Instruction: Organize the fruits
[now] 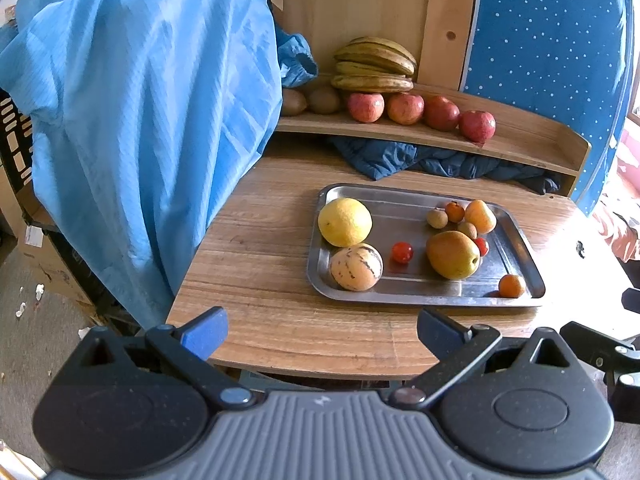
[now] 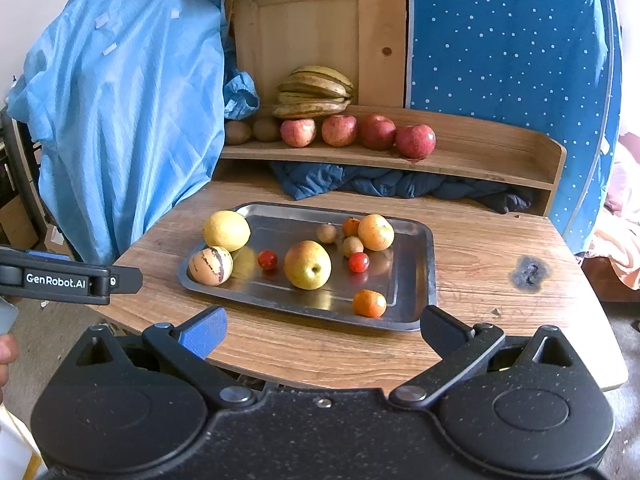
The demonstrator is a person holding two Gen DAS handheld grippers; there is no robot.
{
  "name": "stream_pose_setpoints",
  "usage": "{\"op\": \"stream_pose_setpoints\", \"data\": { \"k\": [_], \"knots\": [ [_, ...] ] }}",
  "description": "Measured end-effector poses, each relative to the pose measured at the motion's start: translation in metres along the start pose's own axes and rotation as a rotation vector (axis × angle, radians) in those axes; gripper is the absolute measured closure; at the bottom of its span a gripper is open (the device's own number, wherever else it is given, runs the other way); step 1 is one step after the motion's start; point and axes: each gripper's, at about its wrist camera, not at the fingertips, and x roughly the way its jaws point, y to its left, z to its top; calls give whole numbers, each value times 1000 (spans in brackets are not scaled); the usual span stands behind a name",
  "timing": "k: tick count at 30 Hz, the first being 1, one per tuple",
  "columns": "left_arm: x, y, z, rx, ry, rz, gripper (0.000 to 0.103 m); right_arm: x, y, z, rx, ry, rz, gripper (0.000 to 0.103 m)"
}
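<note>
Fruit: loose on tray (image 2: 416, 280) — lemon (image 2: 226, 230), pear (image 2: 307, 264), tomatoes, oranges.
Tray: mid-bench (image 2: 500, 240).
Shelf (image 2: 480, 152): apples, bananas.
Left claw (image 1: 322, 332): spread wide, holding nothing.
Right claw (image 2: 322, 330): spread wide, holding nothing.

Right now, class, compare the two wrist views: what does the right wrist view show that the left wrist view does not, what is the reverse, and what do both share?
Only the right wrist view shows the dark burn mark on the tabletop and the left gripper's side marked GenRobot.AI.

Only the left wrist view shows the cardboard boxes behind the blue garment, with floor litter beside them.

Both show the steel tray holding a lemon, striped melon, pear and small fruits, plus the shelf with four apples and bananas. Both grippers are open.
</note>
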Motion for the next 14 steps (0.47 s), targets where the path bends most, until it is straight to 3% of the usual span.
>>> {"op": "stream_pose_setpoints", "data": {
  "k": [14],
  "knots": [
    [-3,-1,0,-7,-8,-22,1,-1,4,1,-24,3,10,1]
  ]
}}
